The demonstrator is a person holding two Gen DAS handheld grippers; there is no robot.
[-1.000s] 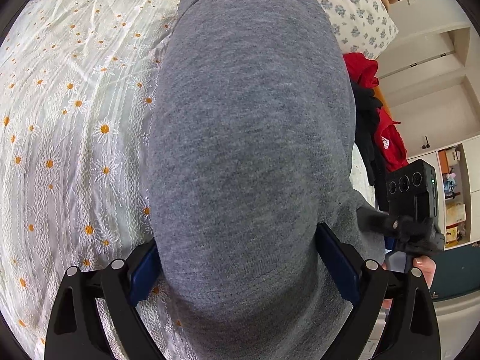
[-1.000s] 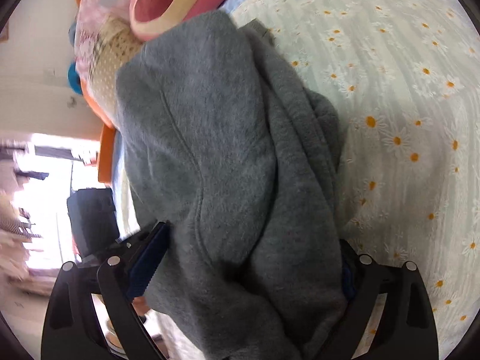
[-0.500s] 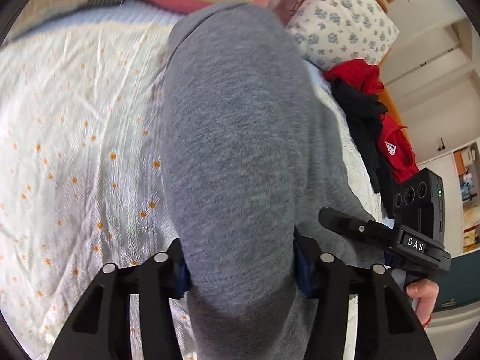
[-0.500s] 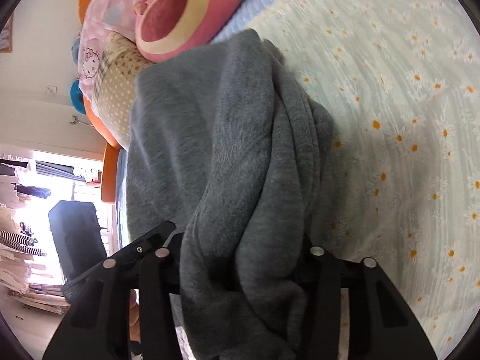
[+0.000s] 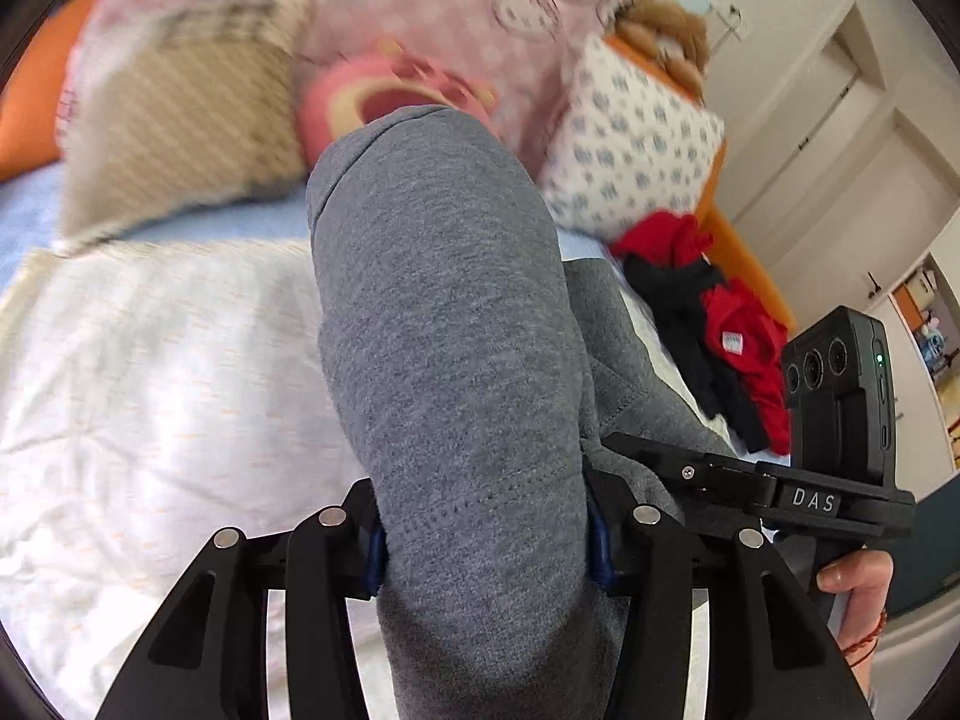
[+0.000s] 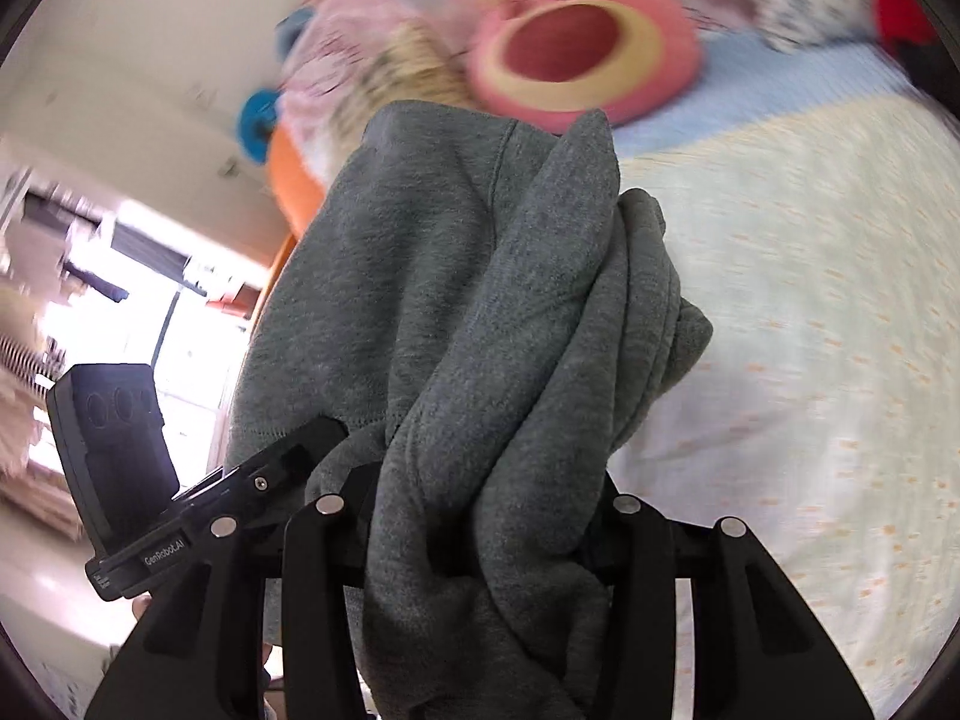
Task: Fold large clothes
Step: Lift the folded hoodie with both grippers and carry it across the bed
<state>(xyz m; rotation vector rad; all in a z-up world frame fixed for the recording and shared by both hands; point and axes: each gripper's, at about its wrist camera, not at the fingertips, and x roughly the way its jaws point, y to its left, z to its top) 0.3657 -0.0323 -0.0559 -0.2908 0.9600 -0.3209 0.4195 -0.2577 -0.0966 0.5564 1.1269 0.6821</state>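
Note:
A thick grey sweatshirt (image 5: 444, 324) is lifted off the bed and stretches between both grippers. My left gripper (image 5: 486, 546) is shut on one bunched end; its blue pads press into the fabric on both sides. In the right wrist view the same grey sweatshirt (image 6: 480, 312) hangs in twisted folds, and my right gripper (image 6: 480, 534) is shut on that bundle. The right gripper's body (image 5: 840, 420) shows at the right of the left wrist view, held by a hand (image 5: 858, 588). The cloth hides both sets of fingertips.
Below lies a bed with a pale daisy-print cover (image 6: 810, 330). Pillows and a pink plush cushion (image 6: 576, 36) lie at its head. A pile of red and black clothes (image 5: 720, 330) lies on the bed's right side. Closet doors (image 5: 852, 138) stand beyond.
Both grippers closed on the sweatshirt, then rose with it well above the bed. The views tilted up, so the pillows and the plush cushion came into sight.

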